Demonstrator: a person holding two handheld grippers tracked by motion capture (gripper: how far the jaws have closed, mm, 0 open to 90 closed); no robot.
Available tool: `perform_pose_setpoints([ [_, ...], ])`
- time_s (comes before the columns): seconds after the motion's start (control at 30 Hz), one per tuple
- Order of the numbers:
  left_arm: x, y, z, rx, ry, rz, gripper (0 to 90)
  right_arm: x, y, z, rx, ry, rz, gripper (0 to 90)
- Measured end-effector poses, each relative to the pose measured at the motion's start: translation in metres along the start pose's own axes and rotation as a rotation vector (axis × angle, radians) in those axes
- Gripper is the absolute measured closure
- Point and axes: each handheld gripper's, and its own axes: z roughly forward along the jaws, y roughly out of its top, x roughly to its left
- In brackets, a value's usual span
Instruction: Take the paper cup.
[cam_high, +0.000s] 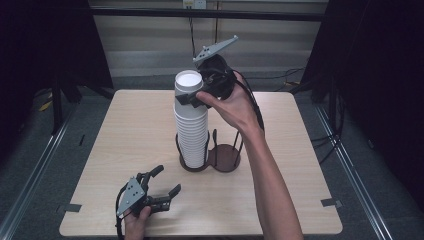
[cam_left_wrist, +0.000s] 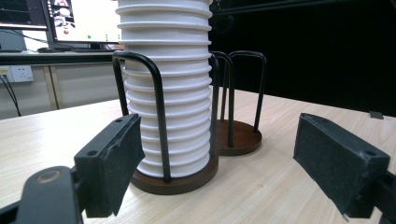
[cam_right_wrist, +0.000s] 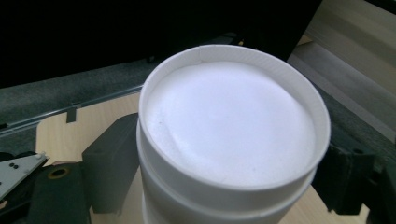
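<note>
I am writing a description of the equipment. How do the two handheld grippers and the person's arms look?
Both grippers are black, each with two jaws ending in flat, rectangular black pads. The left gripper and right gripper each carry a grey three-cornered plate on top. A black cable trails from the right one. The forearms are bare, with no sleeves visible.

Black gripper (cam_high: 159, 190) pair, grey triangular plates, trailing cables, bare forearms.

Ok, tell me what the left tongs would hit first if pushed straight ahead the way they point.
Probably the black wire upright of the round brown holder, with the tall stack of white paper cups right behind it. The open left tongs sit short of it; depth is uncertain.
</note>
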Motion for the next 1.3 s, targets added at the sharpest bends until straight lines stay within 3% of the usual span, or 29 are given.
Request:
perform_pose_setpoints([
  [0.27, 0.0, 0.0, 0.0, 0.0, 0.0, 0.0, 15.6, 0.001, 0.001, -0.001, 0.001, -0.003, -0.003, 19.9],
  [0.63, 0.0, 0.0, 0.0, 0.0, 0.0, 0.0, 15.6, 0.002, 0.004, -0.008, -0.06, -0.012, 0.004, 20.6],
  [0.8, 0.0, 0.0, 0.0, 0.0, 0.0, 0.0, 15.6, 0.002, 0.004, -0.017, -0.134, -0.012, 0.01, 21.2],
  [1.0, 0.0, 0.0, 0.0, 0.0, 0.0, 0.0, 15.6, 0.003, 0.004, -0.023, -0.168, -0.013, 0.011, 21.5],
  [1.3, 0.0, 0.0, 0.0, 0.0, 0.0, 0.0, 15.6, 0.003, 0.003, -0.037, -0.279, -0.014, 0.025, 21.8],
])
